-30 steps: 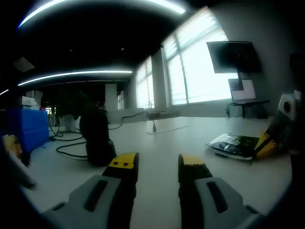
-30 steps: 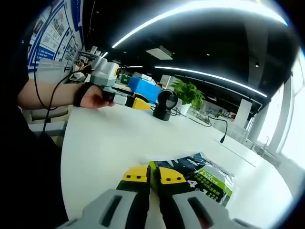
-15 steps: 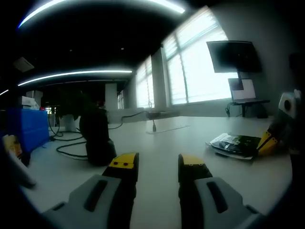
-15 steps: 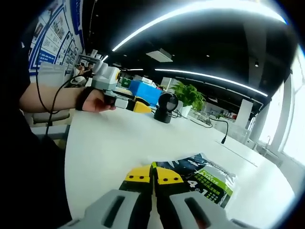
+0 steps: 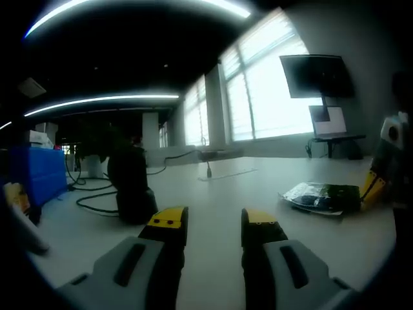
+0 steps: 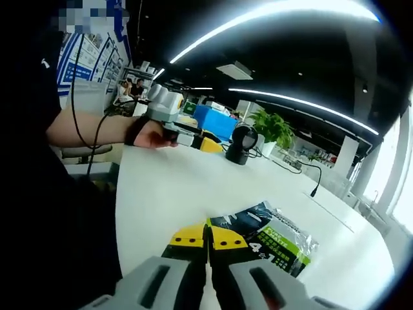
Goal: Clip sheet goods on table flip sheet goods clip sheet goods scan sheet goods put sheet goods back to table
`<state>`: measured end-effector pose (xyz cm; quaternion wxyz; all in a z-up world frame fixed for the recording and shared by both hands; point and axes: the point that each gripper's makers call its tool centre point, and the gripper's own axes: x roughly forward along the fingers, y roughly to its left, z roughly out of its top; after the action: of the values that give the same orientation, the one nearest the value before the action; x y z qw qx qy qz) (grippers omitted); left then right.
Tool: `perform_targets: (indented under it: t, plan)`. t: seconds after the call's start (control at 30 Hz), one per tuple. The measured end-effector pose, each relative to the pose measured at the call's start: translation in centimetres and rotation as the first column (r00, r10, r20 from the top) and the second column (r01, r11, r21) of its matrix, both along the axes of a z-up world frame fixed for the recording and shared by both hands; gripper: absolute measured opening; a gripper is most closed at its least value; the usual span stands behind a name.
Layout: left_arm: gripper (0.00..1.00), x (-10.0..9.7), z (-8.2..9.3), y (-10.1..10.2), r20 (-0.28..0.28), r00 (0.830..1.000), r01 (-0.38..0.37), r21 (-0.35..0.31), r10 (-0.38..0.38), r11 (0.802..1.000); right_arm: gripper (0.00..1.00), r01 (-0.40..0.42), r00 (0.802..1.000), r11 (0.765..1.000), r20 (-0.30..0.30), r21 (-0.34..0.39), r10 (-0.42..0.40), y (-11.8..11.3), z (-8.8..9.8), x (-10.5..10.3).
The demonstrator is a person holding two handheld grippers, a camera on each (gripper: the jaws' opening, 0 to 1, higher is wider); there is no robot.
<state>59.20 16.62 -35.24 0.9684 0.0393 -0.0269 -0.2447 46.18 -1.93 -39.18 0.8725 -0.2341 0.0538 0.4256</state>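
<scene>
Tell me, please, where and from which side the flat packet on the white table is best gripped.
Grip the thin near edge of the flat packet, coming in low along the table. It lies flat, so only its rim offers something to pinch. The right gripper already has its jaws closed at that edge.

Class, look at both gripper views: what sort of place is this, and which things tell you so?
Probably an open-plan office or lab: long ceiling light strips, a wall monitor beside big windows, and a white table with cables and a potted plant.

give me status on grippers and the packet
Right gripper shut on packet edge. Left gripper open, idle over table. Scanner ahead, path clear.
</scene>
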Motion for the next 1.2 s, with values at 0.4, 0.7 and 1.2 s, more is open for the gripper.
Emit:
perform_targets:
  t: [0.4,0.7,1.2]
  plan:
    - [0.26,0.0,-0.1,0.0,-0.002,1.0,-0.001,0.004,0.001,1.0,0.11,0.014,0.992,0.998,0.122,-0.065,-0.006,0.6,-0.9,0.4]
    - [0.26,0.0,-0.1,0.0,-0.002,1.0,0.001,0.004,-0.001,1.0,0.13,0.068,0.984,0.997,0.169,-0.039,-0.061,0.7,-0.6,1.4]
    - [0.26,-0.1,0.0,-0.1,-0.003,1.0,0.002,0.002,-0.002,1.0,0.0,0.084,0.986,0.996,0.145,0.026,-0.087,0.1,0.1,1.7]
